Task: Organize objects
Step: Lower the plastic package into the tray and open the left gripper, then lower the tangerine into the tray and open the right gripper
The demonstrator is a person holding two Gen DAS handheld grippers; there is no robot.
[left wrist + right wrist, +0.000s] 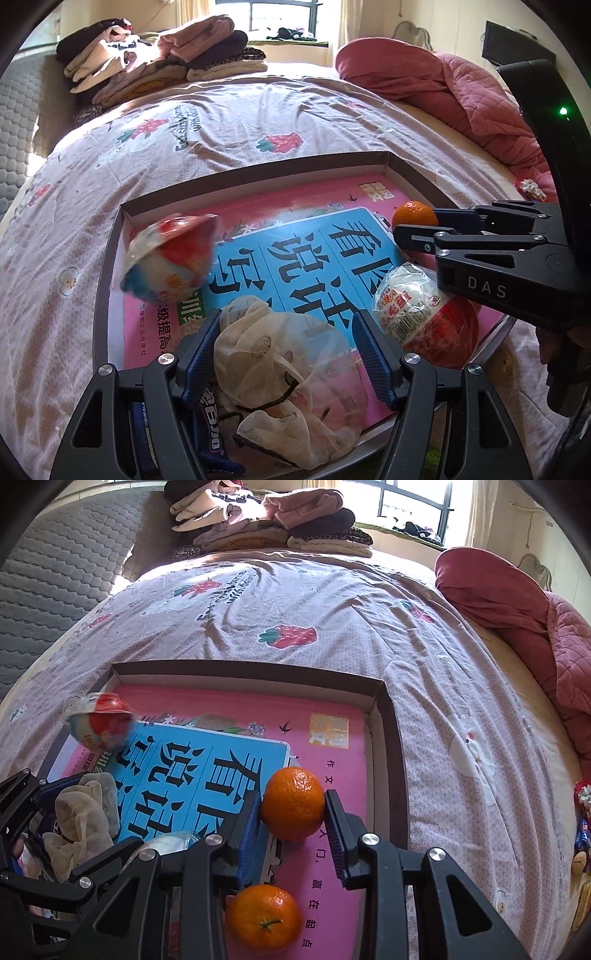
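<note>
**Right tongs clamped on a mandarin; left tongs spread over the mesh pouch**

Setting: a shallow cardboard box [388, 738] lies on a bed [332, 602] with a strawberry-print cover. A pink and blue book [207, 771] lies flat in the box and covers most of its floor.

Right tongs [293, 818]: closed on a mandarin [293, 803]. Both blue ribbed pads press its sides. The fruit is over the pink part of the book cover, near the box's right wall. Whether it rests on the book or hangs just above it, I cannot tell.

Second mandarin [264, 915]: lies on the book just below the right tongs, stem end facing the camera, apart from the gripped one.

Left tongs [288, 354]: spread wide, not gripping. A cream mesh pouch [288, 369] with a dark drawstring lies between the two pads at the near edge of the box. The left pad looks to touch the fabric; the right pad stands clear of it.

Other items:
- A red and white wrapped snack [424, 314] on the book to the right of the pouch, partly under the right tongs.
- A blurred red, white and blue packet [170, 254] at the box's left side; resting or not, I cannot tell.
- A dark blue wrapper [210, 439] beneath the pouch.
- Folded clothes [155, 59] stacked at the far end of the bed; a red quilt [443, 81] bunched at the far right.
</note>
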